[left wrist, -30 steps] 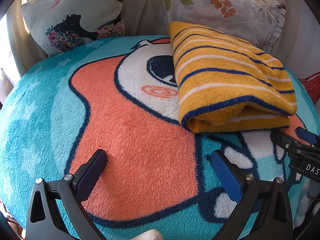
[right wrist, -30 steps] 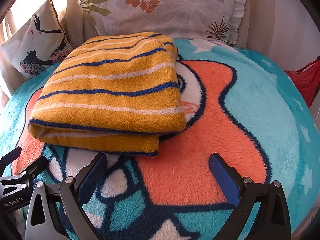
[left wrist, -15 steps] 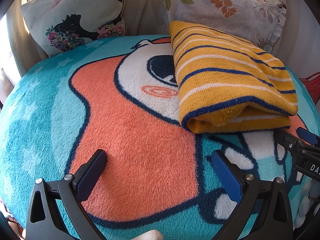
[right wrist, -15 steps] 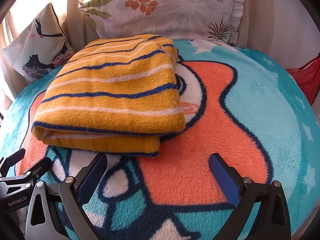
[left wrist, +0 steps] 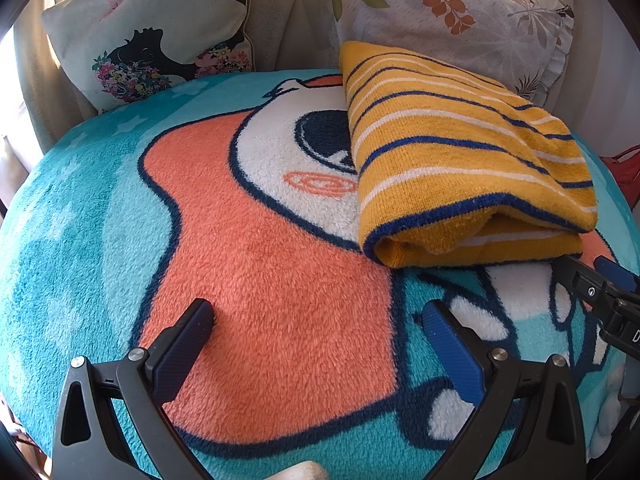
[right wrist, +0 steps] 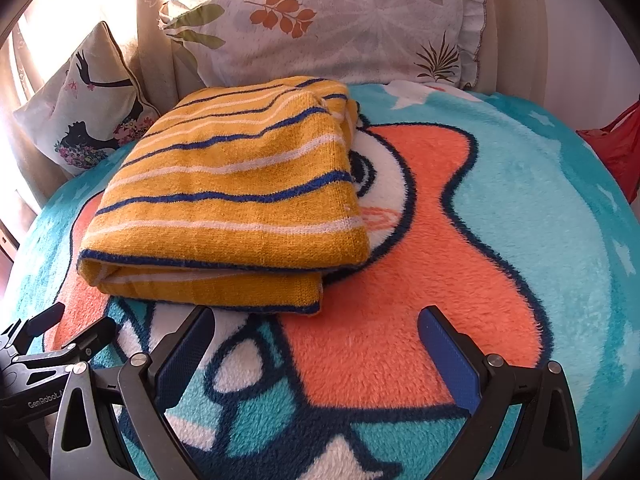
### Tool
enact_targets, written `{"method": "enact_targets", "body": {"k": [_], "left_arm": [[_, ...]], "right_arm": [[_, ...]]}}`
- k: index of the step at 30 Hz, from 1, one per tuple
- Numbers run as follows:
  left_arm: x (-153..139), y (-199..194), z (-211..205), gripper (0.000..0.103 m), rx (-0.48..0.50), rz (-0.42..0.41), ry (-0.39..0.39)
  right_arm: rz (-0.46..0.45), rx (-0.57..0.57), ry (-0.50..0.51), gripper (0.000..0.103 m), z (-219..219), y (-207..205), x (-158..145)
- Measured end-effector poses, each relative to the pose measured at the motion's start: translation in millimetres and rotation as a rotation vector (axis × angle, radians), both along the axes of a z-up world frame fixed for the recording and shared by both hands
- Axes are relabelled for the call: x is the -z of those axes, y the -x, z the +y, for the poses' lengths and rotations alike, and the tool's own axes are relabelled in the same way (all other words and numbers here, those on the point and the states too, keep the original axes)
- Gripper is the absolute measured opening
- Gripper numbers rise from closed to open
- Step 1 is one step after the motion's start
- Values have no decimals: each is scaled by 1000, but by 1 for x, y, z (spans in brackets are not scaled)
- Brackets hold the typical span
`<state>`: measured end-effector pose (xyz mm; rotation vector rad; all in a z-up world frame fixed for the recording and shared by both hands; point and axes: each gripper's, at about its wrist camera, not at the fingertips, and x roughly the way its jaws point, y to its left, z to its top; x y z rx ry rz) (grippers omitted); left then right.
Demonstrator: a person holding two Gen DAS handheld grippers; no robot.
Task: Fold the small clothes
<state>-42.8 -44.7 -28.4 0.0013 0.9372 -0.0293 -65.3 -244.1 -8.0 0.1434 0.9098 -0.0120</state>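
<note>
One folded sweater (left wrist: 460, 152) (right wrist: 236, 196), yellow with blue and white stripes, lies on the blanket (left wrist: 280, 300) (right wrist: 500, 220) toward its far edge, just before two pillows: a leaf-print pillow (left wrist: 448, 12) (right wrist: 340, 24) and a bird-print pillow (left wrist: 152, 28) (right wrist: 84, 104). Two tools are present. The left tool (left wrist: 318, 332) is spread, holding nothing, over bare blanket left of the sweater. The right tool (right wrist: 316, 332) is spread and unloaded, its left finger (right wrist: 184, 352) just beside the sweater's near edge. Legible writing: "GenRobot.A" on the left tool's body. Bare blanket runs to the left and right edges.
</note>
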Motion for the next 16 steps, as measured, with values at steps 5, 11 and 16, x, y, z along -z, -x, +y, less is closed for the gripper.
{"method": "enact_targets", "body": {"k": [5, 11, 16], "left_arm": [[0, 0, 0, 103, 0, 0, 0], [0, 0, -1, 103, -1, 0, 0], [0, -1, 0, 103, -2, -2, 0]], "right_arm": [[-1, -3, -2, 103, -2, -1, 0], [-1, -3, -3, 103, -2, -1, 0], [0, -5, 1, 103, -2, -2, 0]]}}
